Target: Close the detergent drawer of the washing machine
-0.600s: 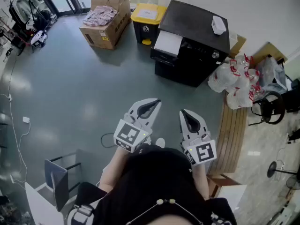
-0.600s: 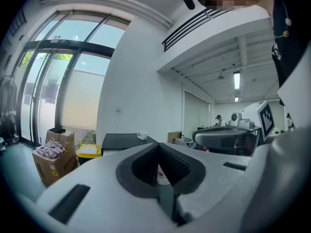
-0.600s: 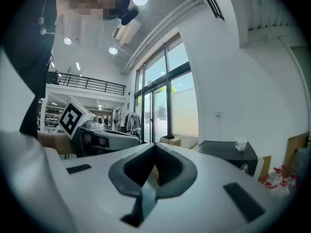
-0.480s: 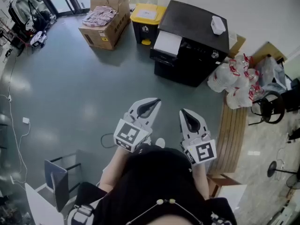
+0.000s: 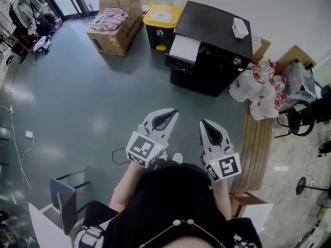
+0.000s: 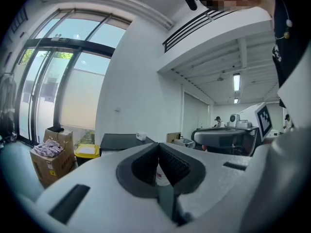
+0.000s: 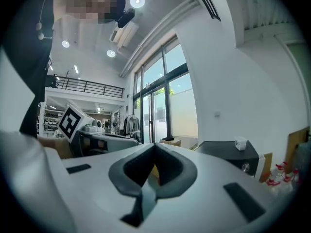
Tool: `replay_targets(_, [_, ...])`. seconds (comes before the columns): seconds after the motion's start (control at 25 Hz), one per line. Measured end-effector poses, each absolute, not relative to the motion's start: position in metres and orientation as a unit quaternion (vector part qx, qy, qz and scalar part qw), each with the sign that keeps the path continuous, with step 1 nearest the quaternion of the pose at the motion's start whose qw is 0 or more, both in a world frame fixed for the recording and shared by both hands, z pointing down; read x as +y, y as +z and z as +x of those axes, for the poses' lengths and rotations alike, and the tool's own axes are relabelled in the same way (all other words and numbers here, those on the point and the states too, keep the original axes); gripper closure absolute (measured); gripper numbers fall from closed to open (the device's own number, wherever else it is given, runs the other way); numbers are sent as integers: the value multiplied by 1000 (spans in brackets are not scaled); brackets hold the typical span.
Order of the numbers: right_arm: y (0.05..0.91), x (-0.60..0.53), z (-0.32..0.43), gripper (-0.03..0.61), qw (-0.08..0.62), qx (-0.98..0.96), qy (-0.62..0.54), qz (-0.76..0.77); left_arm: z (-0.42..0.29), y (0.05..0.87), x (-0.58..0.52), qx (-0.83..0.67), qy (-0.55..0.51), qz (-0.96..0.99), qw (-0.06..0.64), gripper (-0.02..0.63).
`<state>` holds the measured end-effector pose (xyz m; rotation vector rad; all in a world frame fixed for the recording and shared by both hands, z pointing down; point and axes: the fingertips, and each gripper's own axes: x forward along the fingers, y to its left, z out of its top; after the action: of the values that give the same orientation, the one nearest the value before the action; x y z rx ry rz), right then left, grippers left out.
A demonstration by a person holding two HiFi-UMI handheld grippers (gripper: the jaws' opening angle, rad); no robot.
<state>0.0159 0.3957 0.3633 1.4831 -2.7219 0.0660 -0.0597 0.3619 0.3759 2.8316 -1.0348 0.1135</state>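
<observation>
1. A grey floor point(image 5: 72, 97) runs through a bright room with tall windows; a cardboard box point(image 5: 116, 22) and a yellow-lidded bin point(image 5: 163, 15) stand at its far side.
2. The black washing machine point(image 5: 217, 35) stands just beside the bin, well apart from me. Its detergent drawer point(image 5: 185, 47) juts out white from the front, not yet pushed in.
3. My left gripper point(image 5: 166, 114) is held out in front of my body, jaws pressed together with nothing between them.
4. My right gripper point(image 5: 208, 126) hangs near it, jaws likewise together and empty.
5. Both point roughly toward the machine and touch nothing.
</observation>
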Motion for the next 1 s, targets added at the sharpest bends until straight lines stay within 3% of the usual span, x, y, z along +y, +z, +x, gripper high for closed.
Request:
replay_targets(0.24, [367,399,16,575,13,-877,30,480,-61,376,366,-314,27,946,74,603])
replay_targets(0.32, [368,402,12,575,13,-880,35,474,-60,378,369,-294,28,952,77,527])
replay_targets(0.4, [372,405,6,569,14,-884,41,466,-59,381,374,-274,37,959,63,494])
replay_targets(0.64, [382,410,-10,537,28,-883,42,467,-64,386,378,-268,46,962,34,492])
replay_targets(0.92, [383,399,-20,572,29,-887,49,458,-63,393,366,-283,51,956,54,495])
replay_targets(1.0, [385,390,-20,572,27,-888,53,455,-62,397,359,-277,50,957,70,523])
